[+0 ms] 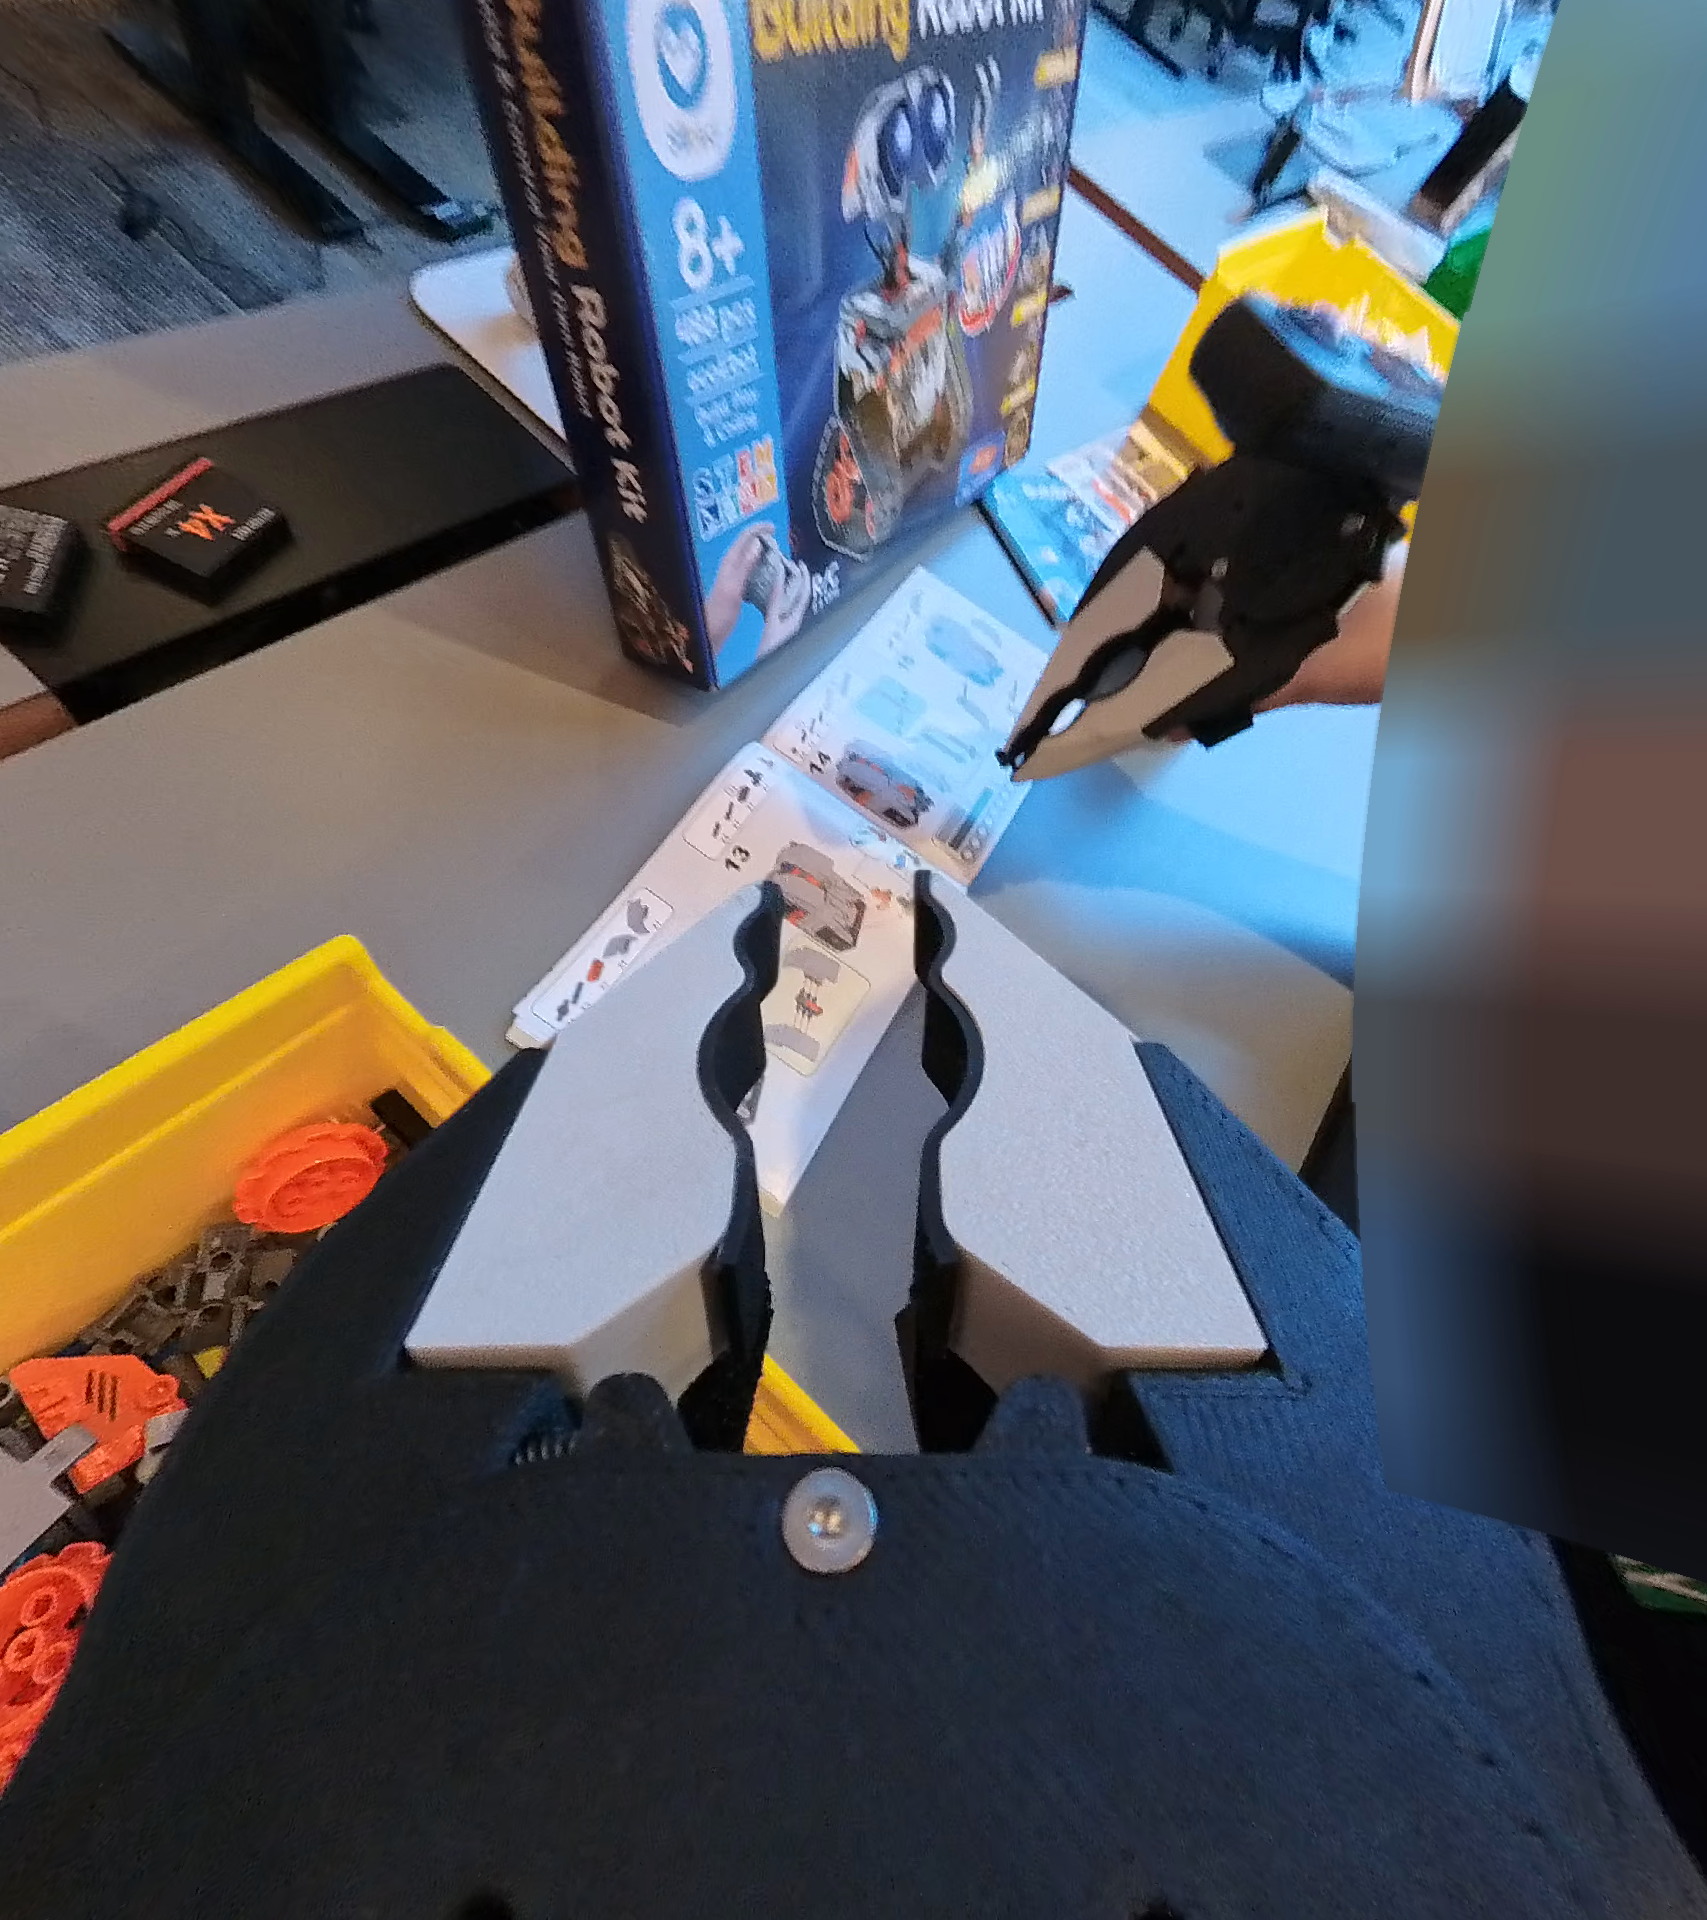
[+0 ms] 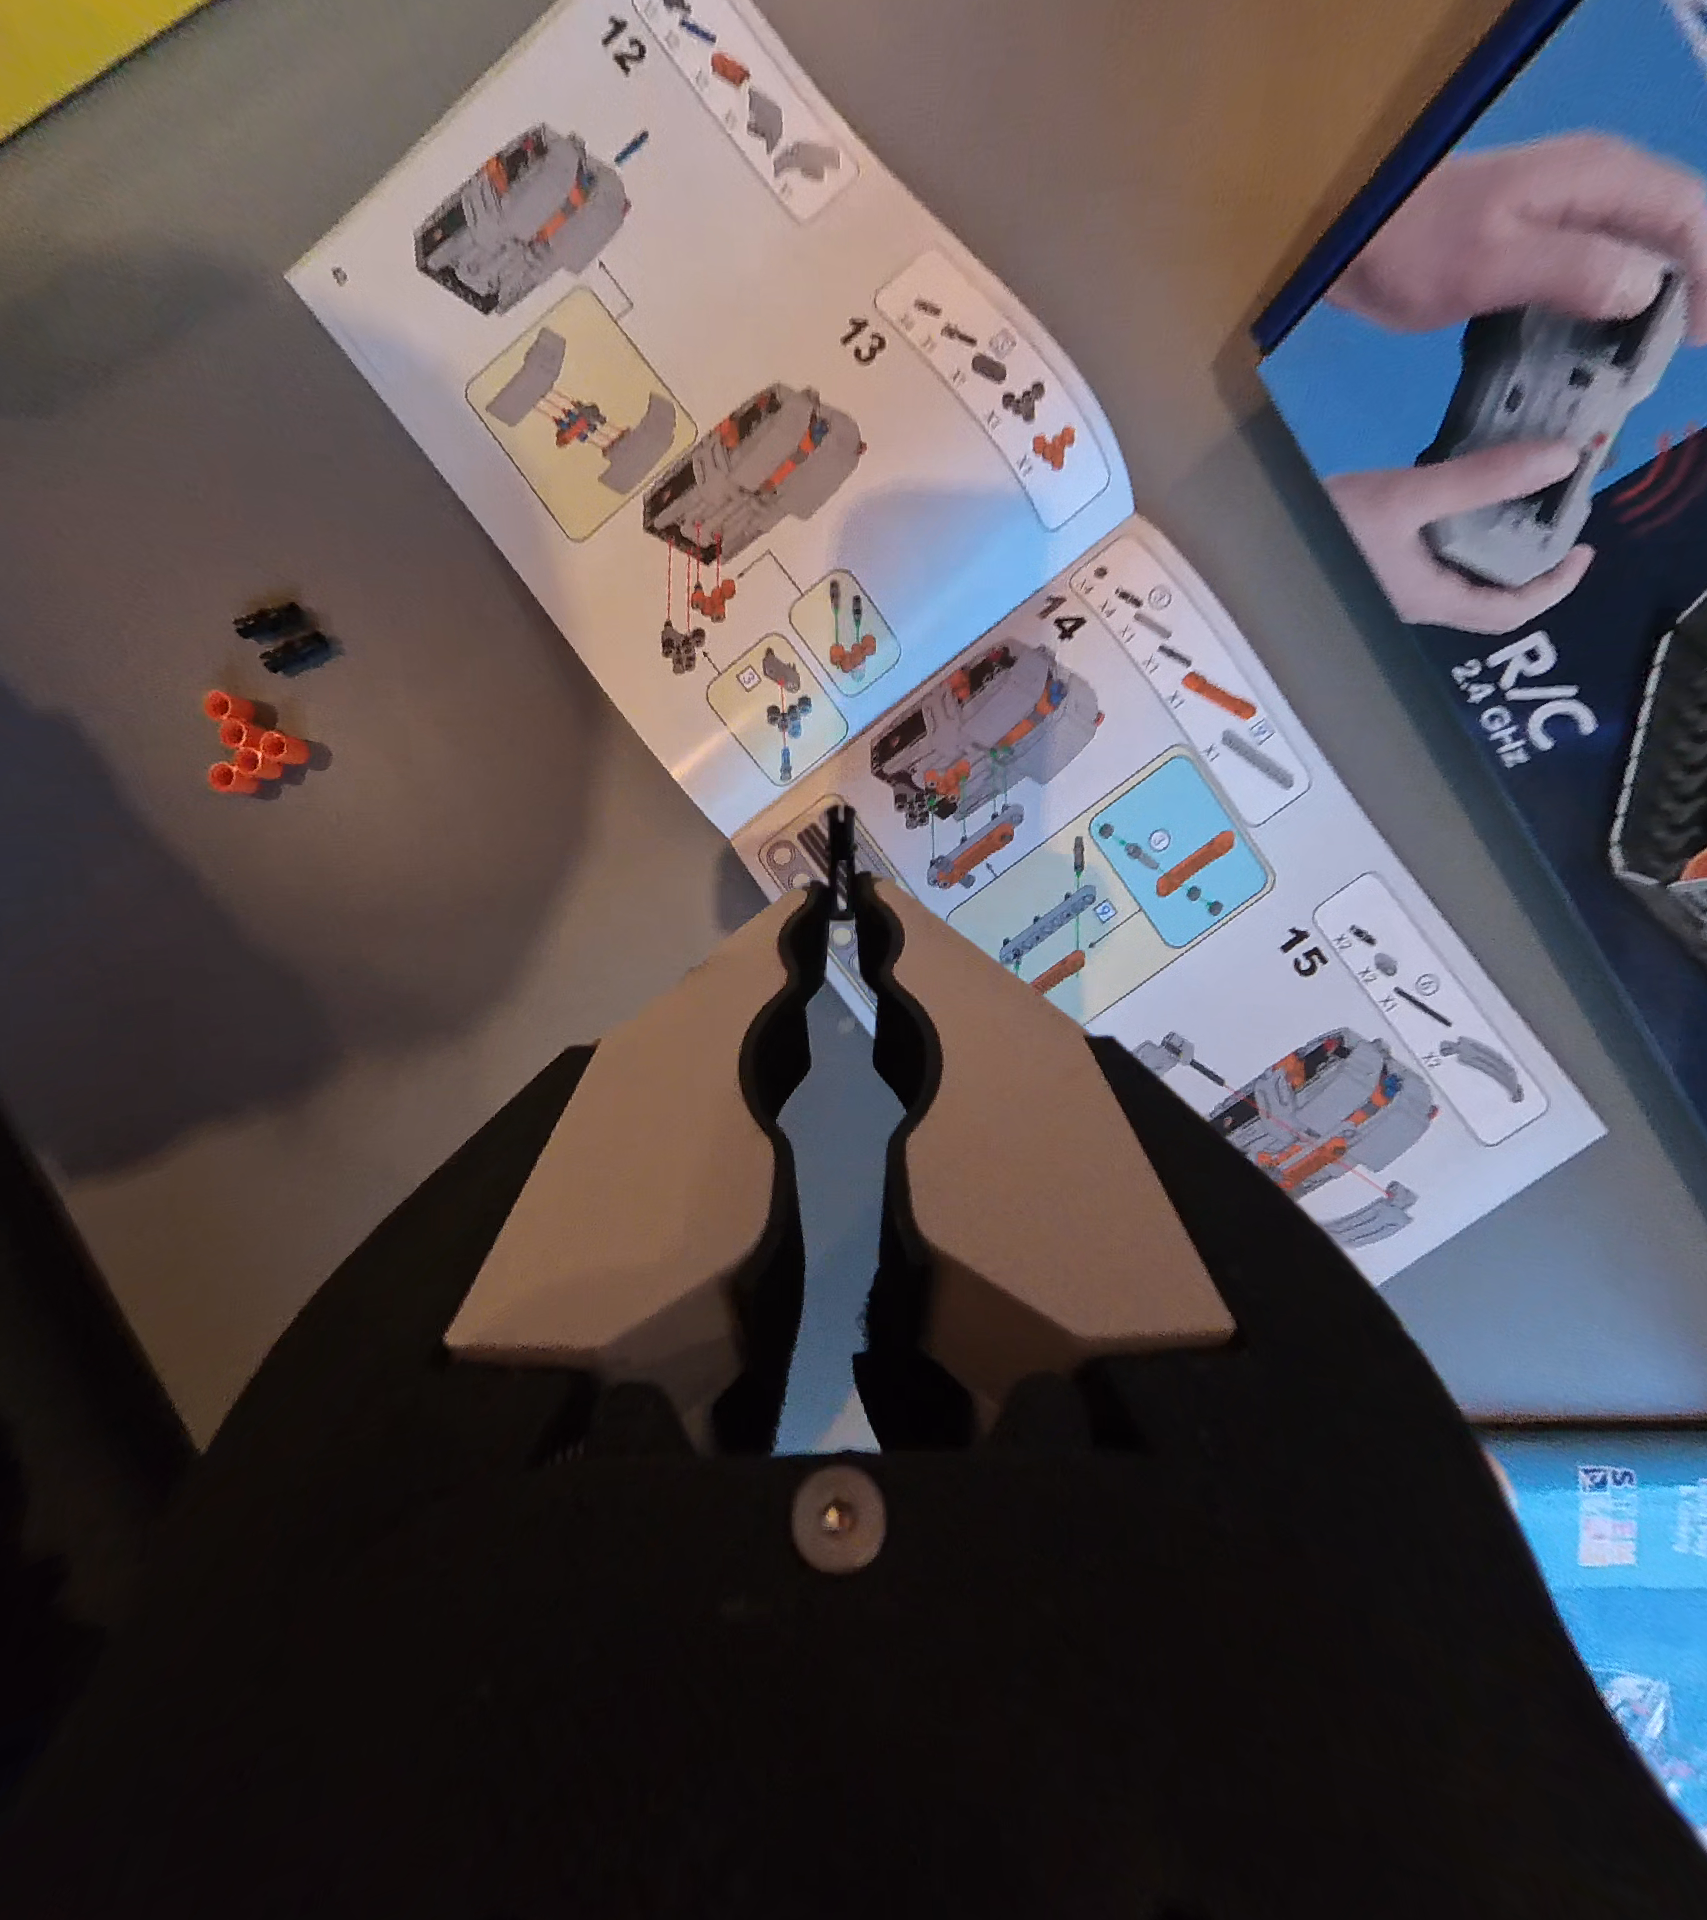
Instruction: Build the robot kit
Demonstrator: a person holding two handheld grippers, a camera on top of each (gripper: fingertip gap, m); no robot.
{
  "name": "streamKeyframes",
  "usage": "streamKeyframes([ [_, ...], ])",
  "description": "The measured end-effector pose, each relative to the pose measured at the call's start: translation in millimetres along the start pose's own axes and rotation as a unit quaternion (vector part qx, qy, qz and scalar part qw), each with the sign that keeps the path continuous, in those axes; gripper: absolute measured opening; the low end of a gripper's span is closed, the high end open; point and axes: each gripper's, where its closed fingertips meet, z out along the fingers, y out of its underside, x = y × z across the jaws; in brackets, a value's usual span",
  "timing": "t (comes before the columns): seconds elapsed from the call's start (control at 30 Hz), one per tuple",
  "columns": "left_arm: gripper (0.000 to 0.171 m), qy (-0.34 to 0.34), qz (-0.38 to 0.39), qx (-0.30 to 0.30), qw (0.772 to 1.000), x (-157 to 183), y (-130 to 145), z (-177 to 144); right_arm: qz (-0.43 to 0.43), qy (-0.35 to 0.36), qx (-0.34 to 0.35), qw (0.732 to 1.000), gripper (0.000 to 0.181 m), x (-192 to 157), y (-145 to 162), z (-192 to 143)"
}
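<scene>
The right gripper (image 2: 836, 894) pinches a thin black pin (image 2: 840, 854) at its fingertips, nearly closed, over the open instruction booklet (image 2: 797, 343). To its left on the grey table (image 2: 205, 416) lie 2 black pins (image 2: 283, 636) and a cluster of orange connectors (image 2: 251, 746). The left gripper (image 1: 844, 899) hangs open and empty above the booklet's near edge, with a yellow parts bin (image 1: 153, 1081) on its left and the upright kit box (image 1: 787, 312) beyond.
</scene>
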Motion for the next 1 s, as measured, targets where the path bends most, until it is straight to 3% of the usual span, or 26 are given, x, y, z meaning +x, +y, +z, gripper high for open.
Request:
streamKeyframes([
  [1.0, 0.021, 0.056, -0.048, -0.085, 0.994, 7, 27, 22, -0.044, 0.025, 0.054, 0.997, 0.003, 0, -20, -10],
])
